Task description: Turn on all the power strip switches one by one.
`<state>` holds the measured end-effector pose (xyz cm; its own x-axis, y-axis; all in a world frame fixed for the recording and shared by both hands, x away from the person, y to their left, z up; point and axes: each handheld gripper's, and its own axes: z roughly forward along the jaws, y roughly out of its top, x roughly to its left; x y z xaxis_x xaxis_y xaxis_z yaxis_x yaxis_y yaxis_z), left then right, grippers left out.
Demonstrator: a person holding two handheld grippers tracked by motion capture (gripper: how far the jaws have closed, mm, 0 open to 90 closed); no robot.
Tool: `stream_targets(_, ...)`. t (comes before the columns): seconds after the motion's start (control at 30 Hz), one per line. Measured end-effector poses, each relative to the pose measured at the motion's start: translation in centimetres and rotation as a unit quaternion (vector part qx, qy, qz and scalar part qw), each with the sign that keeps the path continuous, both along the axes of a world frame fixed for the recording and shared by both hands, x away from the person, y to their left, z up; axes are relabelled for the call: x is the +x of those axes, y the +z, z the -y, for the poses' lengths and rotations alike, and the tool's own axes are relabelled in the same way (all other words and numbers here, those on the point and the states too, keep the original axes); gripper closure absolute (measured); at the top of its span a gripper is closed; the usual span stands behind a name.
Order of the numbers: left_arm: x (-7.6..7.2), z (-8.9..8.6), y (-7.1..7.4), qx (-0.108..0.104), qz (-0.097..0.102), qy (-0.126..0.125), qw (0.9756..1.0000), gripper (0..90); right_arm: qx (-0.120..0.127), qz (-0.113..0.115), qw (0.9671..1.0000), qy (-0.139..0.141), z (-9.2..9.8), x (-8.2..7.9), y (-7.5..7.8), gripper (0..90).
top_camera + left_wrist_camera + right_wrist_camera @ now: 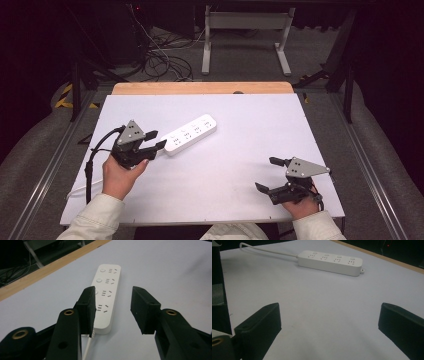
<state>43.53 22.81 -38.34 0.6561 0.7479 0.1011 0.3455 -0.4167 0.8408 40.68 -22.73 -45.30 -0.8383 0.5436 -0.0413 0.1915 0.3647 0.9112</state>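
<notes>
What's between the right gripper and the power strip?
Nothing: bare white table between right gripper and power strip, in the right gripper view.

A: White power strip (190, 134) at centre frame, with small grey socket slots and round buttons in a row, on the pale lavender-white table (240, 175).

B: Left gripper (156, 140), centre-left: black jaws, grey plate. Light wood strip (200, 88) along the table's top edge, cream sleeves (95, 220) lower left.

place: lab | signs: white test table (250, 200), floor cables (160, 62), metal frame rails (370, 165)
</notes>
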Motion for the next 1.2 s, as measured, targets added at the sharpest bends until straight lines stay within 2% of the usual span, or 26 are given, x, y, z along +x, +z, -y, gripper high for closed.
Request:
stream_targets(0.07,0.5,0.3,-0.1,0.003,-0.003,0.001,1.0000,57.5,0.000,-0.001,1.0000,0.002,0.0,0.0,0.0,4.8)
stream_targets(0.23,2.1,0.7,-0.2,-0.012,-0.016,0.006,0.9998,61.9,-0.002,-0.001,1.0000,0.004,-0.1,0.0,0.0,4.8)
stream_targets(0.33,2.9,1.0,-0.3,-0.008,-0.031,0.005,0.9995,61.7,0.000,-0.001,1.0000,0.005,0.0,0.0,0.0,4.8)
stream_targets(0.4,3.2,1.2,-0.3,-0.004,-0.032,0.007,0.9995,63.7,-0.001,-0.002,1.0000,0.005,0.0,0.0,0.0,4.8)
stream_targets(0.43,3.6,1.5,-0.3,0.006,-0.029,0.016,0.9994,63.8,0.000,-0.002,1.0000,0.006,0.0,0.0,0.0,4.9)
stream_targets(0.6,4.5,1.9,-0.5,0.010,-0.038,0.020,0.9990,65.3,0.001,0.000,1.0000,0.006,0.0,0.0,0.0,4.9)
stream_targets(0.77,5.5,2.4,-0.8,0.011,-0.034,0.019,0.9992,68.5,0.001,-0.003,0.9999,0.011,0.0,0.0,0.0,4.9)
stream_targets(0.87,6.3,2.7,-1.0,0.013,-0.047,0.028,0.9984,70.1,0.006,-0.006,0.9998,0.016,0.1,0.1,-0.1,4.8)
stream_targets(1.03,7.5,3.0,-1.3,0.011,-0.050,0.039,0.9979,73.7,0.008,-0.005,0.9998,0.018,0.1,0.1,-0.1,4.8)
stream_targets(1.13,8.1,3.1,-1.6,0.010,-0.064,0.043,0.9970,76.2,0.009,-0.005,0.9998,0.020,0.1,0.1,-0.1,4.9)
stream_targets(1.2,8.3,3.3,-1.8,0.014,-0.062,0.048,0.9968,80.8,0.007,-0.007,0.9997,0.020,0.1,0.1,-0.1,5.0)
